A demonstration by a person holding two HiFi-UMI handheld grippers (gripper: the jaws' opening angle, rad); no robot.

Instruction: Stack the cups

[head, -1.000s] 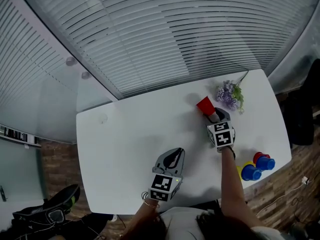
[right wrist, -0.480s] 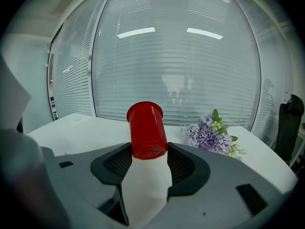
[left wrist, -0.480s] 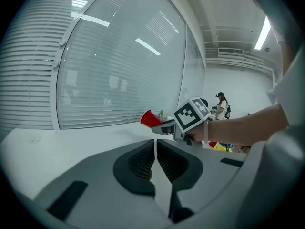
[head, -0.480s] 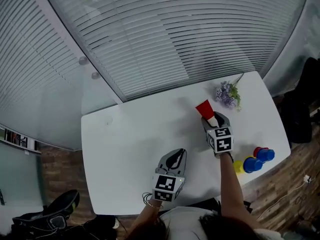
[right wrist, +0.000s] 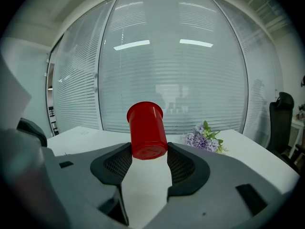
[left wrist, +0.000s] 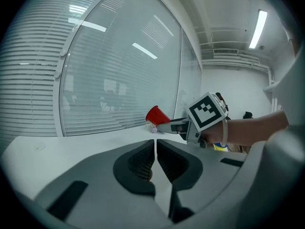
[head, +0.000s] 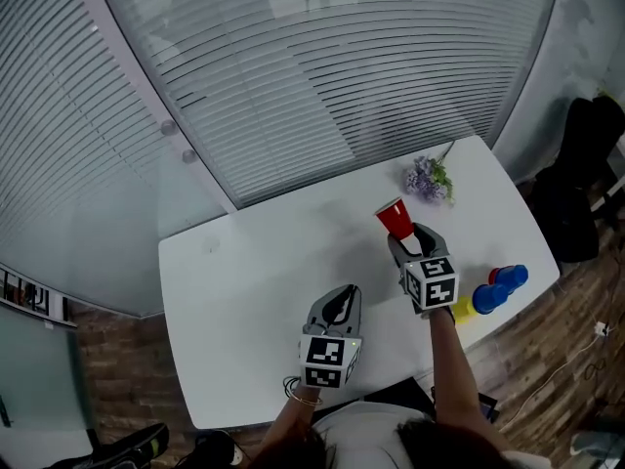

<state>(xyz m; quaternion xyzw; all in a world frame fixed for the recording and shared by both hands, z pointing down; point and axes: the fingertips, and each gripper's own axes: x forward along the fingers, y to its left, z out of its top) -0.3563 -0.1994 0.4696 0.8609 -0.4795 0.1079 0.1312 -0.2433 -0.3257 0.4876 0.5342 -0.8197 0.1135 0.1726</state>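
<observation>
My right gripper is shut on a red cup and holds it above the white table, just short of the flowers. In the right gripper view the red cup sits base-first between the pads, its rim pointing up and away. The left gripper view shows the same cup tilted in the air at the tip of the right gripper. My left gripper is shut and holds nothing, low over the table's near side. Two blue cups, a yellow cup and another red cup lie at the near right.
A small bunch of purple flowers lies at the table's far right, also seen as flowers past the cup. Window blinds run behind the far edge. A black chair stands right of the table.
The right gripper has drawn back from the flowers with the red cup, nearer the cups at the right. The left gripper has barely moved. The head view has shifted.
</observation>
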